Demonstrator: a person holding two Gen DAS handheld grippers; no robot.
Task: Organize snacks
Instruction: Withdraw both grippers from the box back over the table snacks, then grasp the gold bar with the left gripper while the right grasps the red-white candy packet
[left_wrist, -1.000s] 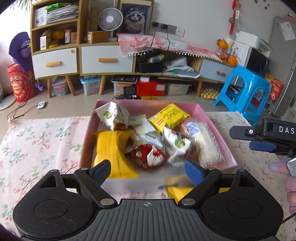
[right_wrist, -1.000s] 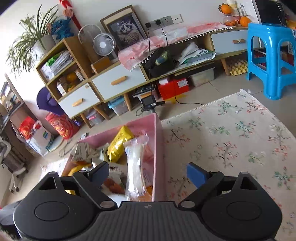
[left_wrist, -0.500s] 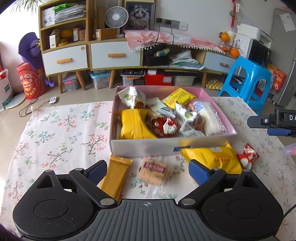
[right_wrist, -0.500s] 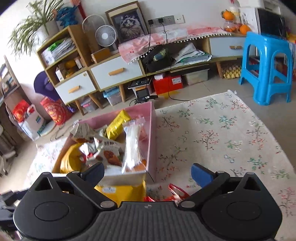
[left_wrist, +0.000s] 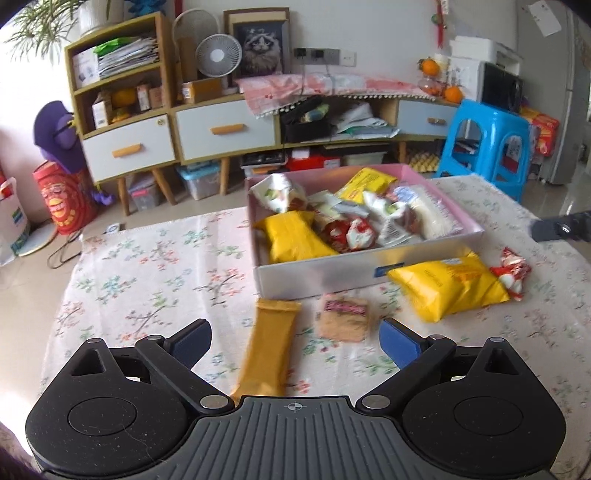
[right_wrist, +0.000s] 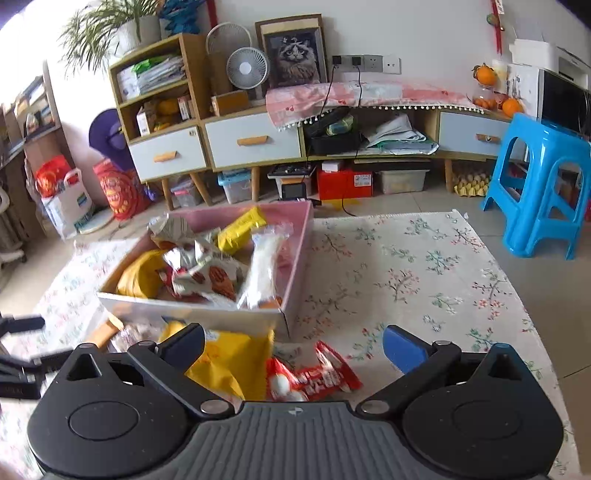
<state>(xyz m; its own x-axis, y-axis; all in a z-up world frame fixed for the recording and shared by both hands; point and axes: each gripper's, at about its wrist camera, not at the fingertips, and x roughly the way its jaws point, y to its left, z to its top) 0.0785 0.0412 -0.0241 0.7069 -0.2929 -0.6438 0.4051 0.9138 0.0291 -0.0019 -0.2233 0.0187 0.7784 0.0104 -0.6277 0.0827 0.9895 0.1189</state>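
A pink box (left_wrist: 369, 273) full of several snack packets stands on the floral cloth; it also shows in the right wrist view (right_wrist: 291, 288). In front of it lie an orange bar (left_wrist: 267, 347), a brown biscuit pack (left_wrist: 343, 317), a yellow bag (left_wrist: 447, 284) and a red candy pack (left_wrist: 511, 271). My left gripper (left_wrist: 295, 341) is open and empty, above the orange bar and biscuit pack. My right gripper (right_wrist: 293, 345) is open and empty, above the yellow bag (right_wrist: 229, 360) and the red candy pack (right_wrist: 314, 376).
The floral cloth (left_wrist: 147, 280) covers the table, with bare cloth left of the box and to its right (right_wrist: 424, 280). A blue stool (right_wrist: 543, 184) stands beyond the table's right end. Cabinets and shelves (left_wrist: 166, 140) line the far wall.
Both grippers have pulled back and up from the box. The loose snacks in front of the box have come into view. Both grippers stayed open.
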